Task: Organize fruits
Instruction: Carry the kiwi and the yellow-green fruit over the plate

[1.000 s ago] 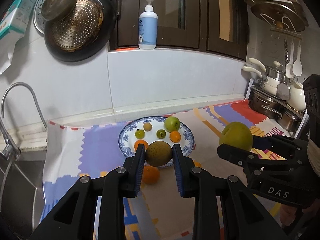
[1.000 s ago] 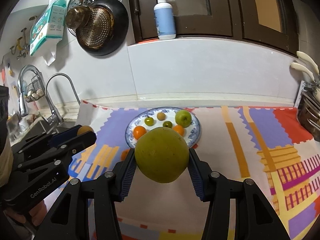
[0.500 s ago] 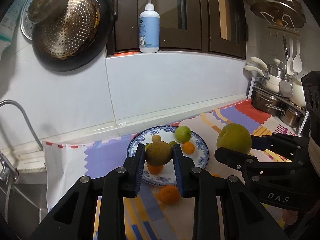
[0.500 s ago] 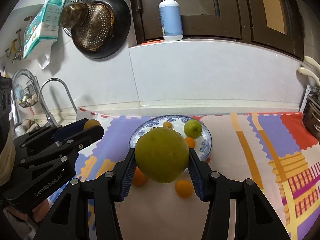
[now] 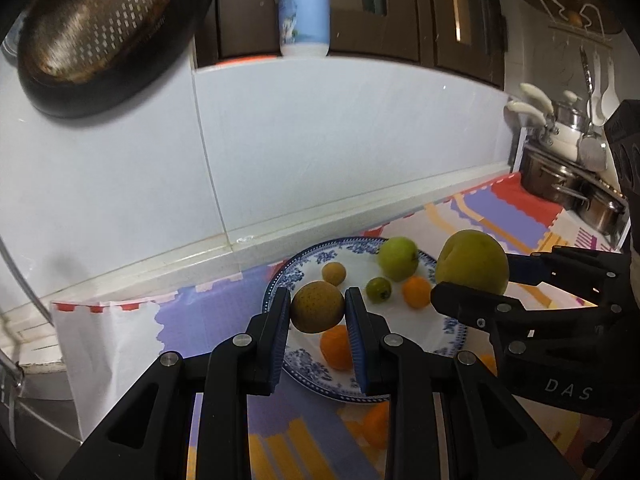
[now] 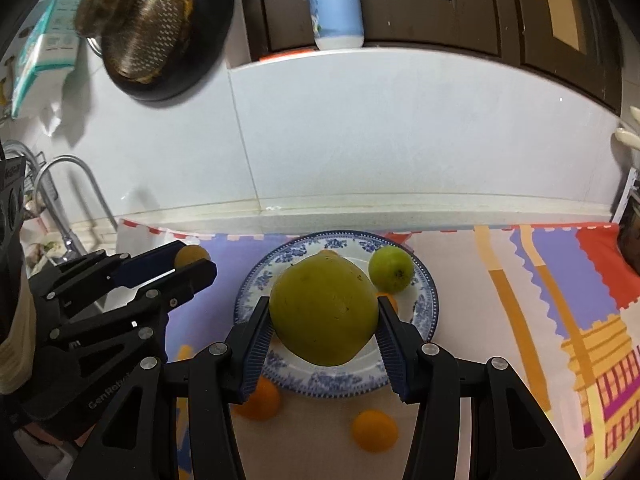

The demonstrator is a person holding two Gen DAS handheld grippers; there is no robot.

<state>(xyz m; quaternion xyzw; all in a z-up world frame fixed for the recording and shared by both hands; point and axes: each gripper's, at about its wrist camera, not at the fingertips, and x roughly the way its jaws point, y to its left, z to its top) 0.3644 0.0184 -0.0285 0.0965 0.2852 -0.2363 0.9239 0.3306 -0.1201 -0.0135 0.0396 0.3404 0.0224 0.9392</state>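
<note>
- Left gripper [image 5: 318,312] clamped on a brown round fruit [image 5: 317,306], held above the near-left part of the blue-patterned plate [image 5: 454,330].
- Right gripper [image 6: 323,322] clamped on a large green fruit [image 6: 324,312], wider than the gap either side, raised over the plate's middle; same gripper at 3 o'clock in the left wrist view.
- Two oranges on the patterned mat [image 6: 500,264] just off the plate's near rim: one [image 6: 258,399] at 7 o'clock, one [image 6: 375,430] at 6 o'clock.
- On the plate, under the brown fruit, an orange [image 5: 337,347].
- Farther in: a small green fruit [image 5: 379,289], a small orange [image 5: 416,292] beside it.
- Toward the far rim: a small tan fruit [image 5: 334,273] at 11 o'clock, a green apple [image 5: 398,259] at 1 o'clock.
- Beyond the mat, white tiled wall; blue pump bottle [image 5: 304,8] on the ledge at 12 o'clock.
- Dark pan with a metal strainer [image 5: 100,28] hanging at 10 o'clock.
- Steel pots [image 5: 560,178] at 3 o'clock.
</note>
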